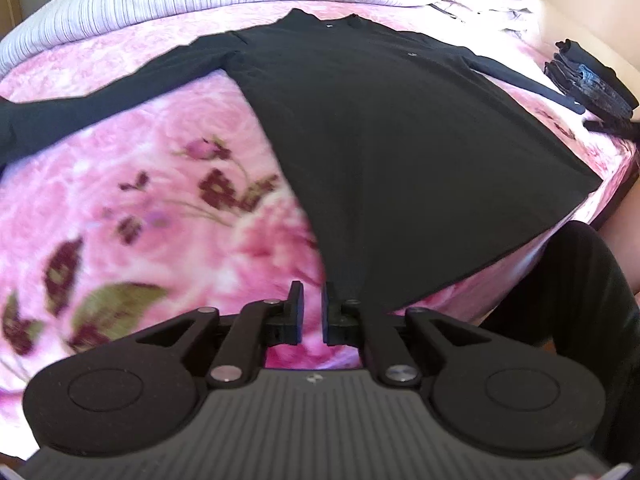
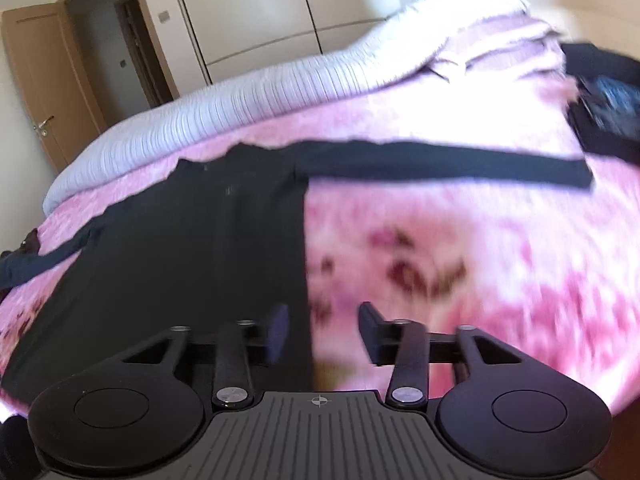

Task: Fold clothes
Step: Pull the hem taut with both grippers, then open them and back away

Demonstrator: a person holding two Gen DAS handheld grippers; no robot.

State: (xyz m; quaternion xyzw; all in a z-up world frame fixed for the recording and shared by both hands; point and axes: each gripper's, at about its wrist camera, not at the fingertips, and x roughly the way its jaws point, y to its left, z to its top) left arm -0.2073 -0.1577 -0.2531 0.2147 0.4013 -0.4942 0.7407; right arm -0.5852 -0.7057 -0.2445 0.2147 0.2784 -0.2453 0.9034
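A black long-sleeved shirt (image 1: 400, 140) lies spread flat on a pink floral blanket (image 1: 140, 200), sleeves stretched out to both sides. My left gripper (image 1: 312, 300) hovers at the shirt's lower left hem corner, jaws a narrow gap apart with nothing between them. In the right wrist view the shirt (image 2: 180, 260) lies to the left with one sleeve (image 2: 440, 162) running right. My right gripper (image 2: 324, 320) is open, straddling the shirt's right side edge near the hem, holding nothing.
A stack of folded dark clothes (image 1: 588, 80) sits at the bed's right side, also in the right wrist view (image 2: 604, 112). A striped lilac cover (image 1: 200, 4) lies across the far bed. A wardrobe (image 2: 260, 20) and wooden door (image 2: 44, 88) stand behind.
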